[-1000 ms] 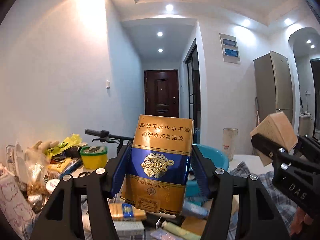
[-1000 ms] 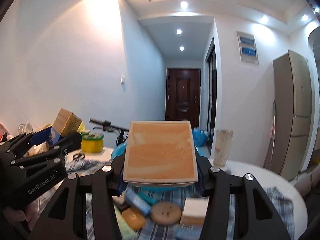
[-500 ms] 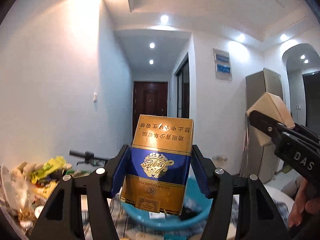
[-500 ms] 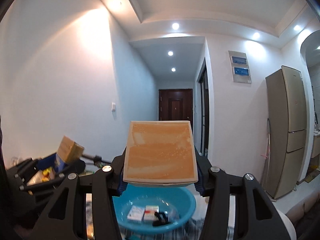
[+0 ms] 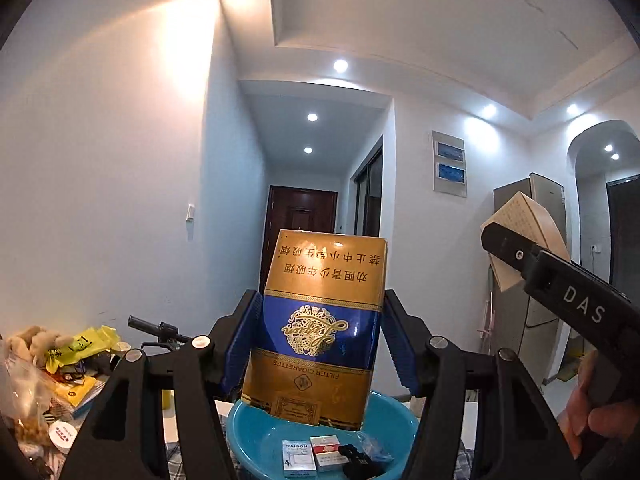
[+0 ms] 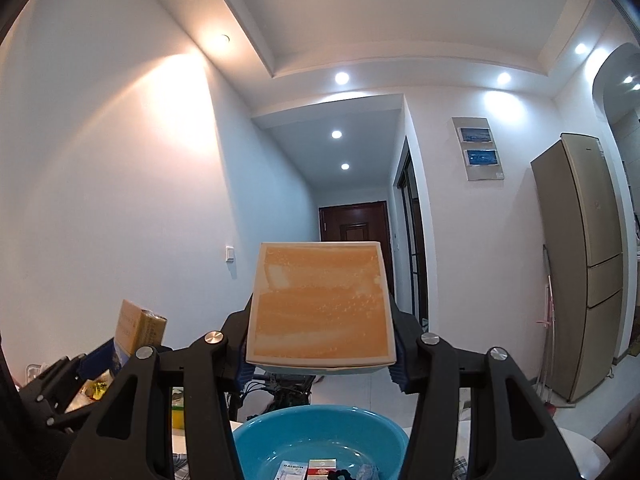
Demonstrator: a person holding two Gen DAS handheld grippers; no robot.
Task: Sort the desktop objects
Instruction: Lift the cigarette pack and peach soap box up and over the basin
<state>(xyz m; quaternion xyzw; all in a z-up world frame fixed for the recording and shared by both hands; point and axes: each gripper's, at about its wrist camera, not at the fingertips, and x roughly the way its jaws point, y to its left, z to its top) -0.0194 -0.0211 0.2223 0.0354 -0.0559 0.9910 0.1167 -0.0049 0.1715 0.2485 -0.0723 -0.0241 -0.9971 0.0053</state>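
Cigarette carton (image 5: 320,328) | clamped in left claw (image 5: 320,344) | above basin (image 5: 256,436)

left tool (image 5: 320,344): clamped, level | right tool (image 6: 320,344): clamped, level

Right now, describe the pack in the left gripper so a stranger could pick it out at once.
Find the blue basin low in the left wrist view. Above it, the left gripper clamps a cigarette pack. Unlike the plain orange box in the right gripper, it is gold with a blue band and upside-down print.
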